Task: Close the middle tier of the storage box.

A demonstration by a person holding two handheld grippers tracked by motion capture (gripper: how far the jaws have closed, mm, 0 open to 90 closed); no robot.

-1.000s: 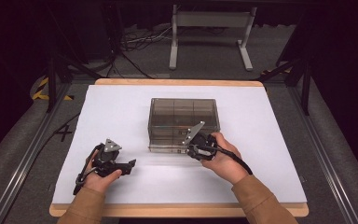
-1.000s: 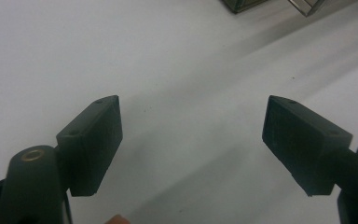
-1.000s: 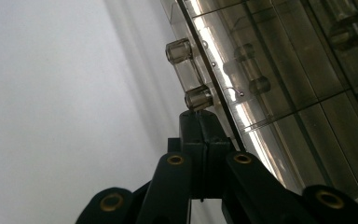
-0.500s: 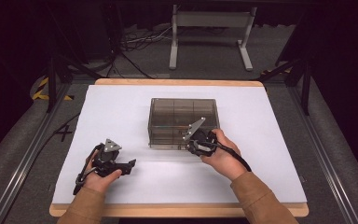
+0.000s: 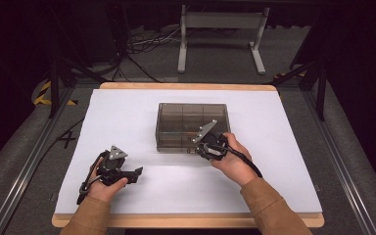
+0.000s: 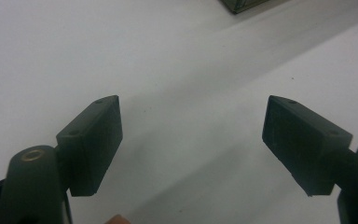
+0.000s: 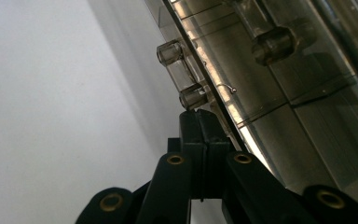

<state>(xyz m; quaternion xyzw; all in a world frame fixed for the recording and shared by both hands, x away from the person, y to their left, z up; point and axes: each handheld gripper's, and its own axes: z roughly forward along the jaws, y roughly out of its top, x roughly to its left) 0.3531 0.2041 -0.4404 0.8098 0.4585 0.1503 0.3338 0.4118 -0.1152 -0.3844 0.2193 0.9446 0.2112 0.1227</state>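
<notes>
A smoky clear plastic box (image 5: 186, 120) with several compartments stands shut in the middle of the white table. My right gripper (image 5: 200, 148) is at its front wall with both jaws pressed together and nothing between them. In the right gripper view, the right gripper's tip (image 7: 200, 114) sits just under a clear latch knob (image 7: 193, 97) on the box (image 7: 279, 93) edge. My left gripper (image 5: 138, 172) rests on the table at the left, well away from the box. In the left gripper view, the left gripper (image 6: 191, 121) is open over bare white surface.
The white table top (image 5: 127, 112) has a wooden rim and metal rails on both sides. A corner of the box (image 6: 242, 4) peeks in at the top of the left gripper view. Cables and a grey stand (image 5: 220, 29) lie on the floor beyond the table.
My right gripper has edged slightly along the box's front wall. The left gripper has kept still.
</notes>
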